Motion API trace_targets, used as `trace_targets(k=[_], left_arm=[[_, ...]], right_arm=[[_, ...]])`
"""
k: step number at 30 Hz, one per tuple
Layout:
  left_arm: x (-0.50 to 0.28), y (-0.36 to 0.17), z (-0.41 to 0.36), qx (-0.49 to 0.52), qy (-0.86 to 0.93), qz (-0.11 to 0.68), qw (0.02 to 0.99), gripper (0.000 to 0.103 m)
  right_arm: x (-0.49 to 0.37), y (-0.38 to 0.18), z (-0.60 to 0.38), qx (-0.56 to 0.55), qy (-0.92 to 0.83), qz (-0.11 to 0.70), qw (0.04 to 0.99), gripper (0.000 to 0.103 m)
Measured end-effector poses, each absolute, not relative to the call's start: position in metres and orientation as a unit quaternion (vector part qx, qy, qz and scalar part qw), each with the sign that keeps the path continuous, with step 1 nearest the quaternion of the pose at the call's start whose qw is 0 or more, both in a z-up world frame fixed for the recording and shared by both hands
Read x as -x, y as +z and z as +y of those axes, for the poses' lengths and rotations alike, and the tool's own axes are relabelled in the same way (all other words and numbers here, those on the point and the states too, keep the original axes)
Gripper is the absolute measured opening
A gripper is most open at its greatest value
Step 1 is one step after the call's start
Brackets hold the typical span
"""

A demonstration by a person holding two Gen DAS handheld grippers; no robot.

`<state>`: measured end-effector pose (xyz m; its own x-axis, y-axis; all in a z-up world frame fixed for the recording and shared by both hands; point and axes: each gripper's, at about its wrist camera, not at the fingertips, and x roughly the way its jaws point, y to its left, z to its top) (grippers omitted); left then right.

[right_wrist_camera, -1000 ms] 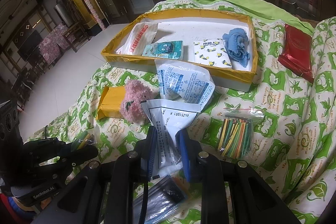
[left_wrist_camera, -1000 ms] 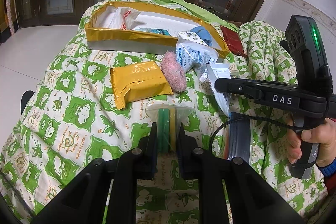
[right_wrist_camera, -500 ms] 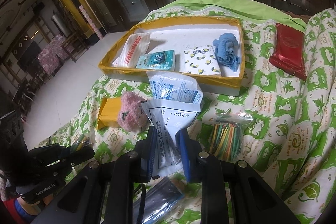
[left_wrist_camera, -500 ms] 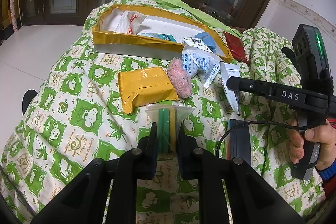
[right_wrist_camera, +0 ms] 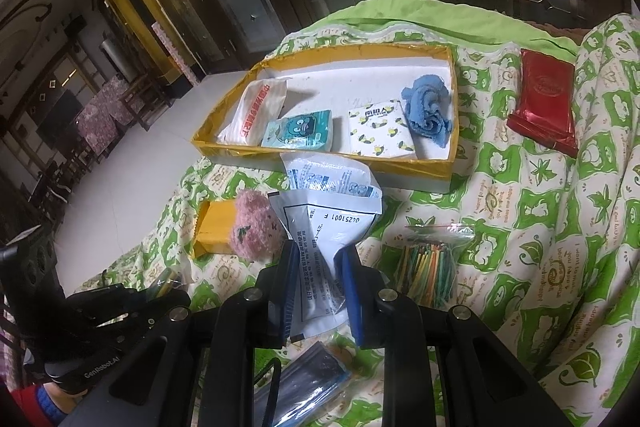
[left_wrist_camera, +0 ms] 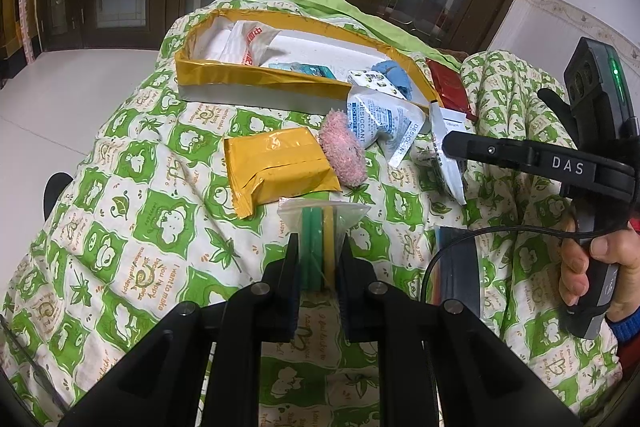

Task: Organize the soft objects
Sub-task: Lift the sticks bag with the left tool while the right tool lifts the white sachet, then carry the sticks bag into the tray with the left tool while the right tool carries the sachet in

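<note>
On the green-patterned quilt [left_wrist_camera: 120,203], the left gripper [left_wrist_camera: 318,267] is clamped on a small clear bag of sticks [left_wrist_camera: 320,227], just in front of the yellow packet [left_wrist_camera: 276,167] and pink plush [left_wrist_camera: 342,153]. The right gripper [right_wrist_camera: 320,271] pinches a white pouch [right_wrist_camera: 320,227] with printed text, lifted above the quilt, with a bag of coloured sticks [right_wrist_camera: 428,267] lying just to its right. Beyond them the yellow-rimmed tray [right_wrist_camera: 320,153] holds a white bag [right_wrist_camera: 256,107], two small packs and a blue cloth [right_wrist_camera: 428,105]; a red packet [right_wrist_camera: 544,103] lies apart to its right.

In right tongs [right_wrist_camera: 320,251], white pouch [right_wrist_camera: 326,227] slightly more raised and tilted
</note>
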<state>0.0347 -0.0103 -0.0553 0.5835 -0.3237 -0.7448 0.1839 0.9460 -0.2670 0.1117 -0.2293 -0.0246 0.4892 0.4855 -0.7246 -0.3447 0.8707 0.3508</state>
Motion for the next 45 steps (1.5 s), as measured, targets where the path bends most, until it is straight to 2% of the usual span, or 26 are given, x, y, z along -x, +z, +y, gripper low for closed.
trace_targets(k=[25,45], left_arm=[[-0.035,-0.054,-0.01,0.085,-0.147,0.429,0.887,0.015],[-0.052,-0.043,-0.012,0.08,-0.155,0.423,0.889,0.015]], right_arm=[[-0.111,-0.019,-0.232,-0.085,0.239,0.436,0.864,0.023],[-0.135,0.007,-0.227,-0.064,0.218,0.434,0.872,0.023]])
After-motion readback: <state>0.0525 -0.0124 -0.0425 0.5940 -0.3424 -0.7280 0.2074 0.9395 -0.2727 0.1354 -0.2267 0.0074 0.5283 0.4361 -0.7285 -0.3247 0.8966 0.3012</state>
